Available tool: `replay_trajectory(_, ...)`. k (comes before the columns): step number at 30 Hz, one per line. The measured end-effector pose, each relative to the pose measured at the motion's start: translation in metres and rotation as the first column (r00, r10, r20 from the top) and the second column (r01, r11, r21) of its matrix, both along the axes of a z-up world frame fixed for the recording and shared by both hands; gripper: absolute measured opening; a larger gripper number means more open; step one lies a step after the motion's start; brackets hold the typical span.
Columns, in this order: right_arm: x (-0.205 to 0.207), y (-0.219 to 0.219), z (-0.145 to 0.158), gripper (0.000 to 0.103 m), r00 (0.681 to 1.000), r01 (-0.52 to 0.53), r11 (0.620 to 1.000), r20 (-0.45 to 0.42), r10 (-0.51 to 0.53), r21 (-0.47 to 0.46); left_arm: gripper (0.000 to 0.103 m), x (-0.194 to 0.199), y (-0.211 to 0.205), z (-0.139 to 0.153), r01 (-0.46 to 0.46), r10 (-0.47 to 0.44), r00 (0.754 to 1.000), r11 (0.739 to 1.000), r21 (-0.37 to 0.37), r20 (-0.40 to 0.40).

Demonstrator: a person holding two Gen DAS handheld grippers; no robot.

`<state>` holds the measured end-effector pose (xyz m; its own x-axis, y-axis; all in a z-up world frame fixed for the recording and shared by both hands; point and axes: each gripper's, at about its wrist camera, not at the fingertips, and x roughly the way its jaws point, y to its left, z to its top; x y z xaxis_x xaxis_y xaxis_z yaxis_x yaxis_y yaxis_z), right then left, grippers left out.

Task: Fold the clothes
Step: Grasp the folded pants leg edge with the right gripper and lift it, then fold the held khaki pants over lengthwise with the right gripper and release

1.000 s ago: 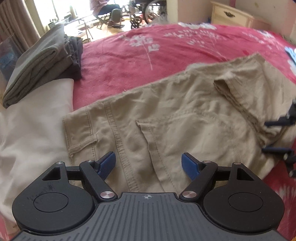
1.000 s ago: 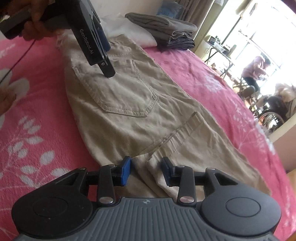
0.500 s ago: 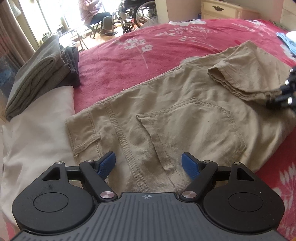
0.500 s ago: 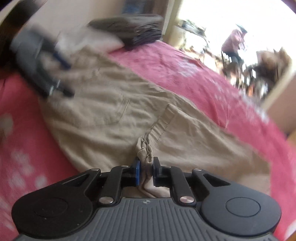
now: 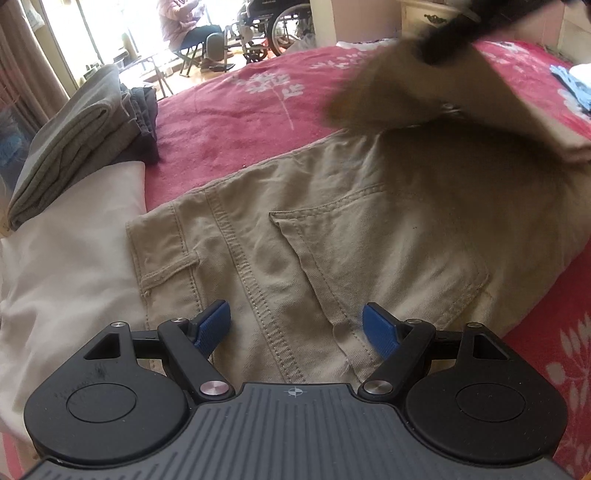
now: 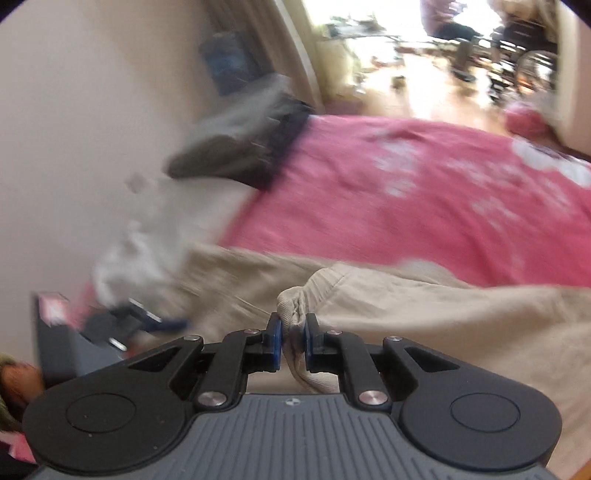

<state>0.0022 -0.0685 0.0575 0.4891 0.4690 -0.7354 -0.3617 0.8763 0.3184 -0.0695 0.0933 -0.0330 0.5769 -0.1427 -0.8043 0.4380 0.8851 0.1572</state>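
The right claw (image 6: 293,334) is clamped on a bunched hem of the one pair of beige trousers (image 5: 369,236). The left claw (image 5: 297,328) stands apart just above their waistband, holding nothing. Beyond it, one stack of folded clothes (image 5: 85,133) lies on the bed (image 5: 240,118).

Bare red bedspread (image 5: 240,122) beyond trousers (image 5: 332,229), folded stack (image 5: 85,129) blocking far left

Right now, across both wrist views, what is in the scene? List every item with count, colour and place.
Trousers: one pair, khaki, spread on the bed, one leg end lifted.
Bedspread: one, red with white flowers, under the trousers.
Folded clothes: one stack, grey and dark, far left on the bed.
White cloth: one, left of the trousers' waistband.
Wheelchair: one, dark, in the background.
Seated person: one, pink top, by the window.
Dresser: one, cream, beyond the bed.
Left gripper: open, over the waistband.
Right gripper: shut on the trouser leg hem.
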Motion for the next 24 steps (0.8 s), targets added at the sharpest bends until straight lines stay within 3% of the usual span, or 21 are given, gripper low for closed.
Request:
replay_trajectory(4, -0.001, 0.039, -0.002, 0.012, 0.997, -0.060, 0.996, 0.054, 0.057, 0.066, 0.080, -0.003, 0.004, -0.001, -0.001, 0.002, 1.000, 1.000, -0.022, 0.015)
replay_trajectory(11, -0.004, 0.082, -0.008, 0.012, 0.994, -0.073, 0.984, 0.088, 0.059, 0.160, 0.079, -0.011, 0.018, 0.010, 0.013, -0.012, 1.000, 0.997, -0.069, 0.012)
replay_trajectory(15, -0.007, 0.106, -0.012, 0.012, 0.991, -0.113, 0.982, 0.095, 0.099, 0.153, 0.079, -0.023, 0.031, 0.017, 0.032, -0.032, 0.999, 0.997, -0.064, 0.010)
replay_trajectory(24, -0.015, 0.130, -0.037, 0.012, 0.986, -0.168, 0.976, 0.022, 0.166, 0.137, 0.079, -0.050, 0.050, 0.021, 0.047, -0.047, 0.999, 0.998, -0.052, 0.002)
